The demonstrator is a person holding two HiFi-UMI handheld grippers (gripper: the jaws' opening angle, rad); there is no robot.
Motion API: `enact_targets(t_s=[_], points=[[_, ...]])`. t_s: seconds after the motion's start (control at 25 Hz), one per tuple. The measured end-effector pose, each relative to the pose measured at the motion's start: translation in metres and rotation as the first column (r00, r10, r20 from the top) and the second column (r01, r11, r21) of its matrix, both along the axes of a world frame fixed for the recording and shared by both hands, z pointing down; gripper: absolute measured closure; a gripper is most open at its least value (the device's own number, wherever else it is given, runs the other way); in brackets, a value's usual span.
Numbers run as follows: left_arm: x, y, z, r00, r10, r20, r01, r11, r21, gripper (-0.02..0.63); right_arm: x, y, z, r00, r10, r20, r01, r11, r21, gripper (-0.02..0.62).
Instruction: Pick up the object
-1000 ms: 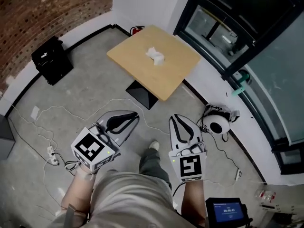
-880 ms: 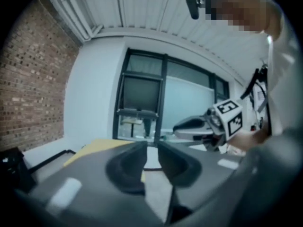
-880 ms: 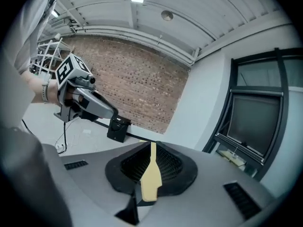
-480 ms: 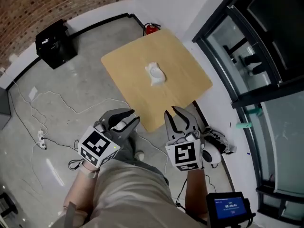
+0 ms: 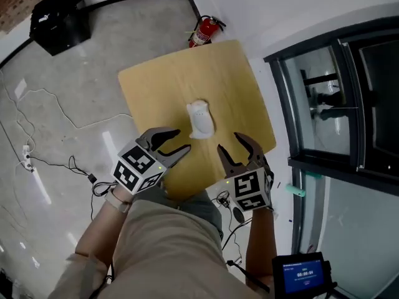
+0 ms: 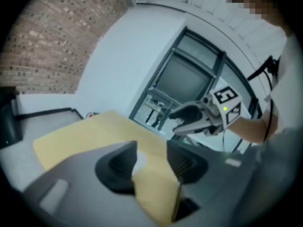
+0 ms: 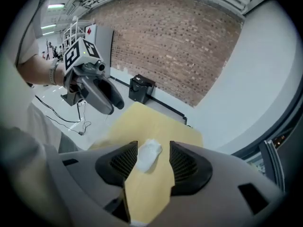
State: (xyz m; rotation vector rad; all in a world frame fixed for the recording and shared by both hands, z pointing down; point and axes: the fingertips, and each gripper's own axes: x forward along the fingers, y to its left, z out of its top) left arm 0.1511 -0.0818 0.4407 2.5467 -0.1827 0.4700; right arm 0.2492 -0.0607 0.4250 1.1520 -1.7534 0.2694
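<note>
White object (image 5: 201, 119) on table (image 5: 156, 83), untouched; left gripper (image 5: 181, 140) and right gripper (image 5: 231, 143) jaws opening, empty.

There was one square wooden table (image 5: 156, 83), and on it one small white object (image 5: 201, 119). Two grippers were counted, the left gripper (image 5: 182, 139) and the right gripper (image 5: 228, 142). Both had jaws opening and nothing pressed between the pads. Each bore one marker cube (image 5: 138, 168), making two cubes in all. On the floor there were one red fire extinguisher (image 5: 202, 31) and one black case (image 5: 56, 18). One small lit screen (image 5: 301, 273) showed at the bottom edge.
</note>
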Motion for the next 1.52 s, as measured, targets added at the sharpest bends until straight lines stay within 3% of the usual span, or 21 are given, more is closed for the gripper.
enact_targets(t_s=[0.12, 0.2, 0.32, 0.48, 0.6, 0.76, 0.84, 0.96, 1.04, 1.12, 1.24, 1.4, 1.52], points=[[0.023, -0.012, 0.044, 0.998, -0.016, 0.064, 0.024, 0.992, -0.121, 0.413, 0.019, -0.05, 0.045, 0.988, -0.142, -0.063, 0.137, 0.987, -0.079, 0.405], [0.039, -0.014, 0.07, 0.994, -0.041, 0.098, 0.057, 0.984, -0.171, 0.411, 0.024, -0.075, 0.084, 0.948, -0.301, -0.104, 0.282, 0.945, -0.163, 0.392], [0.059, -0.005, 0.103, 0.988, -0.083, 0.127, 0.112, 0.965, -0.236, 0.411, 0.025, -0.096, 0.141, 0.856, -0.502, -0.121, 0.457, 0.845, -0.277, 0.358], [0.08, 0.007, 0.134, 0.973, -0.16, 0.164, 0.204, 0.93, -0.307, 0.411, 0.018, -0.109, 0.195, 0.729, -0.68, -0.078, 0.606, 0.694, -0.388, 0.342], [0.094, 0.017, 0.153, 0.968, -0.172, 0.185, 0.227, 0.912, -0.341, 0.411, 0.015, -0.111, 0.225, 0.668, -0.744, -0.018, 0.652, 0.597, -0.467, 0.342], [0.102, 0.026, 0.166, 0.966, -0.166, 0.198, 0.227, 0.912, -0.342, 0.411, 0.009, -0.101, 0.25, 0.606, -0.792, 0.072, 0.677, 0.465, -0.571, 0.344], [0.101, 0.026, 0.167, 0.967, -0.176, 0.182, 0.231, 0.909, -0.348, 0.411, 0.007, -0.099, 0.251, 0.598, -0.796, 0.098, 0.669, 0.427, -0.608, 0.344], [0.098, 0.024, 0.169, 0.966, -0.202, 0.159, 0.249, 0.893, -0.376, 0.411, 0.006, -0.099, 0.254, 0.602, -0.788, 0.128, 0.654, 0.394, -0.646, 0.344], [0.097, 0.023, 0.167, 0.965, -0.212, 0.155, 0.256, 0.89, -0.378, 0.413, 0.005, -0.101, 0.254, 0.613, -0.778, 0.139, 0.645, 0.391, -0.657, 0.348], [0.093, 0.025, 0.166, 0.964, -0.209, 0.165, 0.257, 0.891, -0.373, 0.412, 0.005, -0.103, 0.253, 0.64, -0.756, 0.136, 0.634, 0.42, -0.649, 0.357], [0.068, 0.027, 0.167, 0.953, -0.244, 0.181, 0.295, 0.885, -0.36, 0.412, 0.006, -0.101, 0.244, 0.726, -0.674, 0.136, 0.604, 0.53, -0.596, 0.361], [0.018, 0.017, 0.169, 0.923, -0.353, 0.151, 0.384, 0.839, -0.386, 0.412, 0.008, -0.095, 0.218, 0.842, -0.484, 0.237, 0.533, 0.684, -0.499, 0.362], [-0.005, 0.013, 0.143, 0.933, -0.357, 0.046, 0.345, 0.85, -0.397, 0.411, 0.007, -0.105, 0.19, 0.888, -0.356, 0.291, 0.451, 0.795, -0.406, 0.362]])
